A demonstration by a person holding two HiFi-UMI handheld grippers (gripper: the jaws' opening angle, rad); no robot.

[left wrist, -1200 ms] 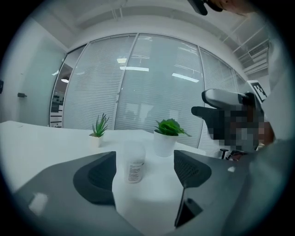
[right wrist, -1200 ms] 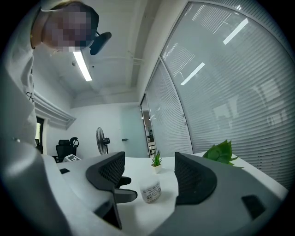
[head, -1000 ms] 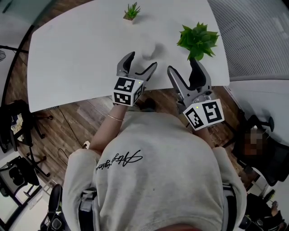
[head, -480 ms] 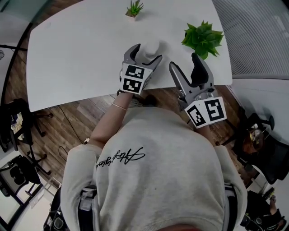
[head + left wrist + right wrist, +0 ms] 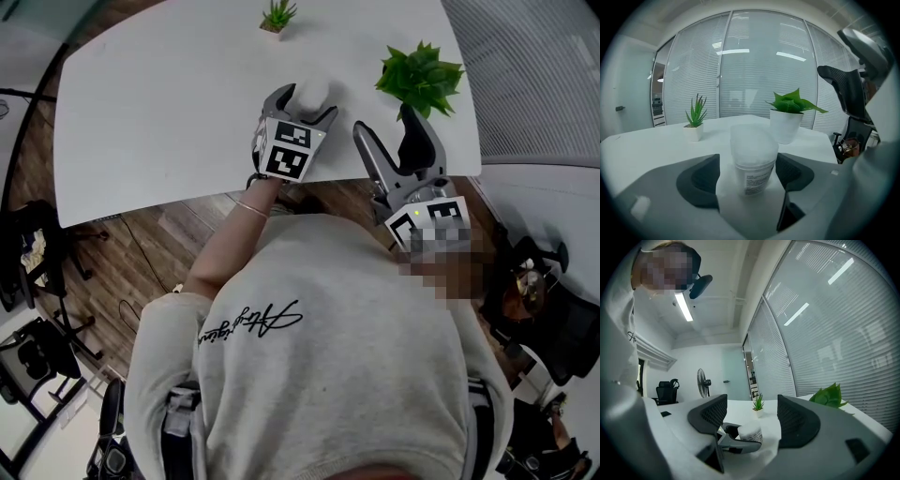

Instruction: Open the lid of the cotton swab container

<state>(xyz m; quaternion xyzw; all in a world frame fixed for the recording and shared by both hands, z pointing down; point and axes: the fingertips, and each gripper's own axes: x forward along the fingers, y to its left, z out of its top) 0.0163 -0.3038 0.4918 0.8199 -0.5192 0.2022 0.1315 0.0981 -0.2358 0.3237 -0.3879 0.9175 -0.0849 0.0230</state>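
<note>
Straddling the cotton swab container (image 5: pixel 752 159) with wide jaws, the left gripper (image 5: pixel 307 103) seemingly readies a steadying hold; the right gripper (image 5: pixel 385 122) hovers agape.

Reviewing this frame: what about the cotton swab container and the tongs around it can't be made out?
- Label print on the cotton swab container: left gripper view, too small and blurred to read.
- Contents: the frosted lid hides them in every view.
- Container's lower body: head view, covered by the left tongs.
- Whether either pad touches the container: left gripper view, unclear.
</note>
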